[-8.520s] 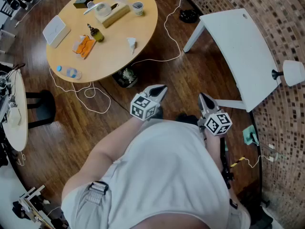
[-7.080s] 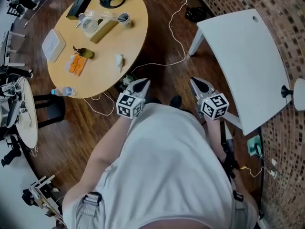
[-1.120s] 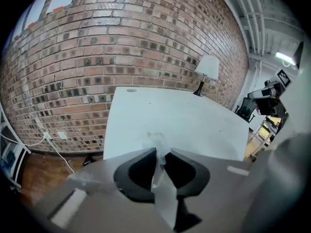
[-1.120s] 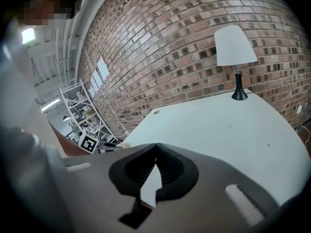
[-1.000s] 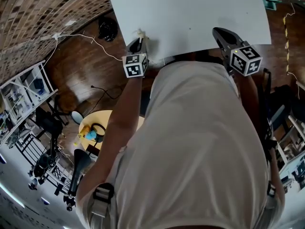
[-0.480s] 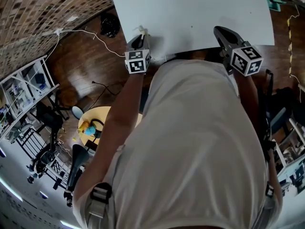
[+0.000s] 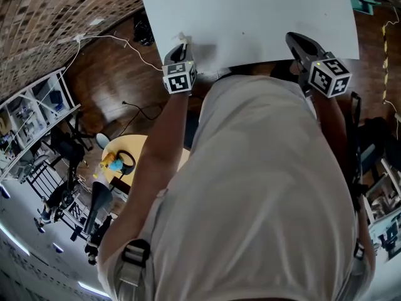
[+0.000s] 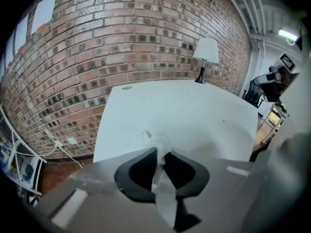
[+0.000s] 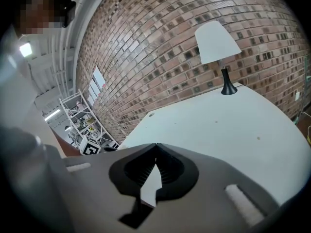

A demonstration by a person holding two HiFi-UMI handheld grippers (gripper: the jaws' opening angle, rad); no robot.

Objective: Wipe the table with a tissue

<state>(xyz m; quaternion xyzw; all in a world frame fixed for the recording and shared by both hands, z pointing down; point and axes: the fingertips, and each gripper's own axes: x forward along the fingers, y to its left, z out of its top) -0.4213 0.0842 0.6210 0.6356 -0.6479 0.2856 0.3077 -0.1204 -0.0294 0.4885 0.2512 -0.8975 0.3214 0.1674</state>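
Note:
A white rectangular table (image 7: 250, 17) stands in front of me against a brick wall. My left gripper (image 7: 182, 44) hovers over the table's near left edge, shut on a crumpled white tissue (image 8: 159, 144) that sticks out past its tips. In the left gripper view the left gripper (image 8: 159, 152) points across the white table (image 8: 180, 115). My right gripper (image 7: 294, 39) is at the table's near right edge, shut with nothing between its jaws. In the right gripper view the right gripper (image 9: 156, 146) faces the white table (image 9: 228, 125) top.
A table lamp (image 9: 218, 57) stands at the table's far side by the brick wall (image 8: 121, 38). Cables (image 7: 106, 39) run over the wood floor on the left. A round wooden table (image 7: 122, 162) with small objects lies behind me, and metal shelving (image 7: 31, 118) is at the left.
Since the earliest frames I have turned from the round wooden table to the white table, and the left gripper now holds a tissue. In the last second both grippers shifted only slightly.

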